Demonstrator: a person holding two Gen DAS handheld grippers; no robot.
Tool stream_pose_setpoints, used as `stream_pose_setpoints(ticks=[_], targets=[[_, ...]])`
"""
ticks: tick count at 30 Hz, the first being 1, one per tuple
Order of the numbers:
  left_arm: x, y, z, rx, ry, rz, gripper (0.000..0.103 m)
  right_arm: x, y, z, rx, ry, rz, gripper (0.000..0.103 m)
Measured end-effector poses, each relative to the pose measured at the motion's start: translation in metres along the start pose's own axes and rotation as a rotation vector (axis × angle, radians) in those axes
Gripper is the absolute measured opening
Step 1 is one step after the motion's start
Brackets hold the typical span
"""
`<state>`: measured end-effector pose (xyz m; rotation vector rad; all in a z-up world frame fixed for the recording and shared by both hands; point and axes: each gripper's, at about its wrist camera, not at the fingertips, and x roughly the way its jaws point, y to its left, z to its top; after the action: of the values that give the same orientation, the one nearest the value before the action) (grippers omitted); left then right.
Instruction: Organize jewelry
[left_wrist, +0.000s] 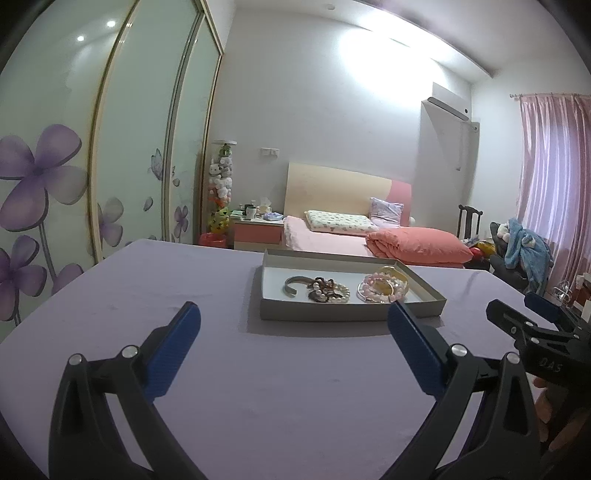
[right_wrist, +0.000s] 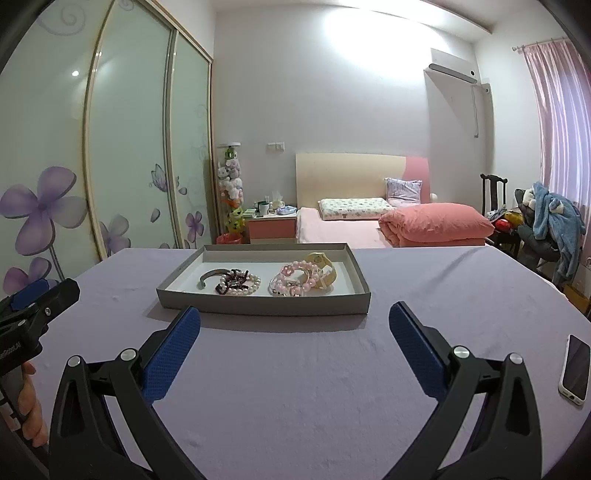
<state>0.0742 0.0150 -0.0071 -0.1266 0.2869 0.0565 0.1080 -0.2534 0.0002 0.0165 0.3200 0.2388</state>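
Observation:
A shallow grey tray (left_wrist: 332, 313) (right_wrist: 258, 308) sits on the lilac tablecloth. Inside lie a silver open cuff (left_wrist: 293, 285) (right_wrist: 211, 276), a pearl bracelet tangled with a dark beaded piece (left_wrist: 328, 290) (right_wrist: 238, 283), and pink bead bracelets with a yellowish bangle (left_wrist: 384, 286) (right_wrist: 303, 278). My left gripper (left_wrist: 293, 325) is open and empty, just short of the tray's near wall. My right gripper (right_wrist: 294, 326) is open and empty, also just before the tray. Each gripper shows at the edge of the other's view.
A white phone (right_wrist: 575, 369) lies on the table at the right. The table's far edge is behind the tray. A bed, a nightstand, wardrobe doors and a chair with clothes stand beyond.

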Motion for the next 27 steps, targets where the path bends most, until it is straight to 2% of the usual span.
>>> stream_pose_setpoints(ticks=[27], targets=[[0.0063,-0.0052,-0.0021,0.003,0.019,-0.009,0.099,0.0020,0.0026,-0.0058,0.010,0.018,0.006,0.101]])
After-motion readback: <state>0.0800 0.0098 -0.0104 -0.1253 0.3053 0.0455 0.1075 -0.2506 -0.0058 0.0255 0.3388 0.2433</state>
